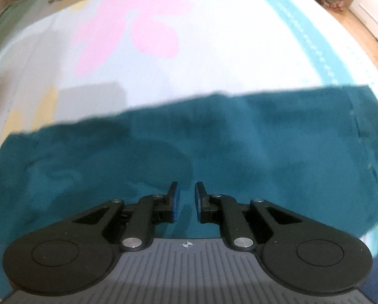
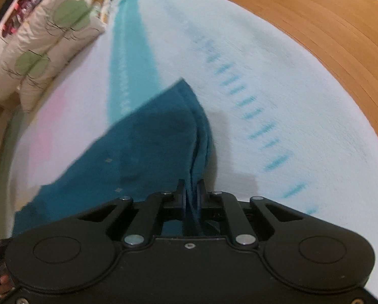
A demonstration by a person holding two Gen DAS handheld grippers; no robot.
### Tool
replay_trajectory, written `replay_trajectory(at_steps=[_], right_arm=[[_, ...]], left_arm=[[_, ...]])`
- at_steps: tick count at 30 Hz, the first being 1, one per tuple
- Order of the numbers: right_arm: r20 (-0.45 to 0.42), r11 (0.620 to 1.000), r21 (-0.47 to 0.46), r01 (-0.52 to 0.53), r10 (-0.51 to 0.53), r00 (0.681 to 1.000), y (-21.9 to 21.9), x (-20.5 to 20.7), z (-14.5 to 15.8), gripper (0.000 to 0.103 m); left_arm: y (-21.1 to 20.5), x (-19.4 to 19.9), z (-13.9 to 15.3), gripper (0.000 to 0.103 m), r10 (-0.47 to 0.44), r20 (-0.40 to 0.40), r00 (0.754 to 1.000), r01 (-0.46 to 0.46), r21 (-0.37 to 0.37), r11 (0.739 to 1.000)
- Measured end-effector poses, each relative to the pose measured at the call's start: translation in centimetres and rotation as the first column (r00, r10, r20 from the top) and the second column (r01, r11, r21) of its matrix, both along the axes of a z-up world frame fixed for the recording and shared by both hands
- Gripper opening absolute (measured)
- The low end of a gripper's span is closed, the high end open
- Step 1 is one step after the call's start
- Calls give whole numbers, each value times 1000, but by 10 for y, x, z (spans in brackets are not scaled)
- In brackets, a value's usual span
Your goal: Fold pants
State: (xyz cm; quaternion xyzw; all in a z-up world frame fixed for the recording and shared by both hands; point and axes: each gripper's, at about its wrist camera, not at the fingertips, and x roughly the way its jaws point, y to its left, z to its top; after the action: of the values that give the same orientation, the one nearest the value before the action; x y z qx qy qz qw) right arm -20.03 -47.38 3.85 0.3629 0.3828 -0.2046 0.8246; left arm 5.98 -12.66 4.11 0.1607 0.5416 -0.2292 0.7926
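1. Teal pants (image 1: 214,152) lie spread on a bed under a white bedspread (image 1: 214,50), ahead of and beneath the left hand-held gripper (image 1: 187,200).
2. Right hand-held gripper (image 2: 191,192): clenched on layered fabric at the pants' edge; the cloth rises between its pads.
3. Left hand-held gripper: jaws narrowly apart, grasping nothing, above the pants.
4. Beyond the right hand-held gripper: patterned pillows (image 2: 44,43) to its far left, wooden floor (image 2: 328,25) to its far right.
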Motion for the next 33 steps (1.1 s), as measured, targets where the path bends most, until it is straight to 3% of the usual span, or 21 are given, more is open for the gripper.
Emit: replay_trajectory(at_steps=[5,10,13,16,19,27,33], right_arm=[[30,1000,-11,-14,14,999,8,8,22,14],[43,999,-29,-38,39,998,19,19,41,14],[37,998,-38,-53,54,998,28,26,51,14],[34,997,-48,-63,65,997,39,35,62,14],[40,996,-52,-78,80,996,55,46,75,14],[85,976,-77,-205,211,974,132,102,113,15],[95,934,-75,-350,356,930,219,159,105,15]], left_arm=[[-32,25,-5,14,17,9,1000,-17,-13,1000],[-51,39,-29,13,17,33,999,-18,39,999],[-59,36,-27,13,-8,82,997,3,63,998],[-56,37,-23,13,-13,73,997,9,56,998],[-38,44,-9,13,23,43,999,-23,0,1000],[47,50,26,14,131,43,990,-129,-41,991],[119,48,39,14,227,39,973,-224,-71,972]])
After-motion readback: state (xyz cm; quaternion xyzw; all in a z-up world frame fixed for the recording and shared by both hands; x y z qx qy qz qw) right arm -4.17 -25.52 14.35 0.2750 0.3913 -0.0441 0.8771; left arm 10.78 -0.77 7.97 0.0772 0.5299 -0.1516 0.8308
